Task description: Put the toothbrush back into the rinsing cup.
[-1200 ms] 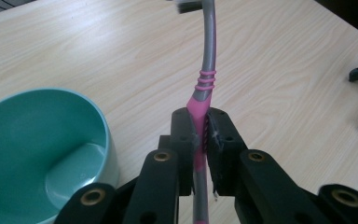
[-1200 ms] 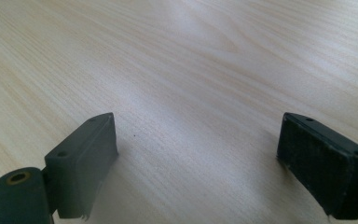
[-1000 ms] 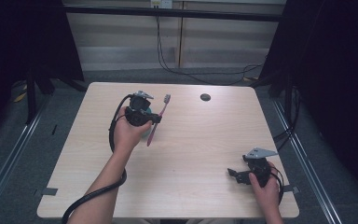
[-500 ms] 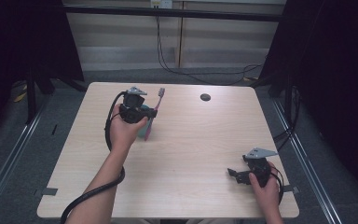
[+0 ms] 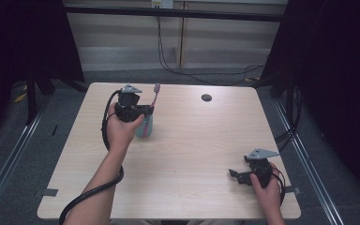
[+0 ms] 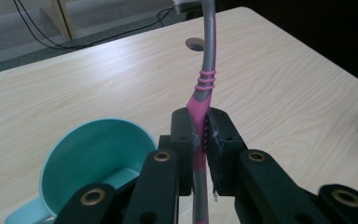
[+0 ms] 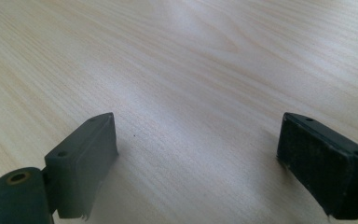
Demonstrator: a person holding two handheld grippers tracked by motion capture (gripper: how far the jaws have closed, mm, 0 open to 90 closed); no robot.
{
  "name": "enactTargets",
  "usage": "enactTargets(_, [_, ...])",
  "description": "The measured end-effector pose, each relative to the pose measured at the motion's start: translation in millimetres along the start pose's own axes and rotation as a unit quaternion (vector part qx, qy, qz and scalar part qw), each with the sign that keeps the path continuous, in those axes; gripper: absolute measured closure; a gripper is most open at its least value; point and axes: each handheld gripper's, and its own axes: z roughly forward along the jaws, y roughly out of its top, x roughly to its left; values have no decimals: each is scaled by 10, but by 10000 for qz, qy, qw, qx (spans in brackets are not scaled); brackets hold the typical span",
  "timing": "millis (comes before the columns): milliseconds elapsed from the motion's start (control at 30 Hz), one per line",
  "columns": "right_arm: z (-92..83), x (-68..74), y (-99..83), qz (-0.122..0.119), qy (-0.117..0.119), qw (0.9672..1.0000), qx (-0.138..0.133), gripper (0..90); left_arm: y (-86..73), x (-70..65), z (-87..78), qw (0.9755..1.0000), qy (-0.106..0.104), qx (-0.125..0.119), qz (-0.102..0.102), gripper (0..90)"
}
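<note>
My left gripper (image 5: 146, 110) (image 6: 199, 122) is shut on the pink and grey handle of a toothbrush (image 5: 155, 93) (image 6: 206, 56). The brush stands nearly upright, with its head up and away from the person. A teal cup (image 5: 144, 127) (image 6: 91, 161) stands on the table just below and beside the left jaws. The handle's lower end is hidden, so I cannot tell whether it is inside the cup. My right gripper (image 5: 237, 177) (image 7: 196, 154) rests low at the table's front right, open, with bare wood between its jaws.
The light wooden table (image 5: 201, 140) has a small dark round hole (image 5: 206, 98) (image 6: 195, 44) near its far edge. A black cable (image 5: 86, 199) trails from the left gripper along the forearm. Dark frames and floor rails surround the table.
The left gripper has shifted a little left and toward the far side with the toothbrush, which now stands more upright. The teal cup now shows beneath it. The right gripper has not moved.
</note>
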Motion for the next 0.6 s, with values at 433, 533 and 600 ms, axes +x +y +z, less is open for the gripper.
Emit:
enactTargets(433, [0, -1, 0, -7, 0, 10000, -2, 114, 38, 61, -70, 9999, 81, -138, -48, 822])
enactTargets(533, [0, 0, 0, -1, 0, 10000, -1, 114, 48, 72, -76, 9998, 158, -141, -10, 822])
enactTargets(600, [0, 0, 0, -2, 0, 10000, -2, 114, 50, 87, -84, 9996, 211, -160, -1, 822])
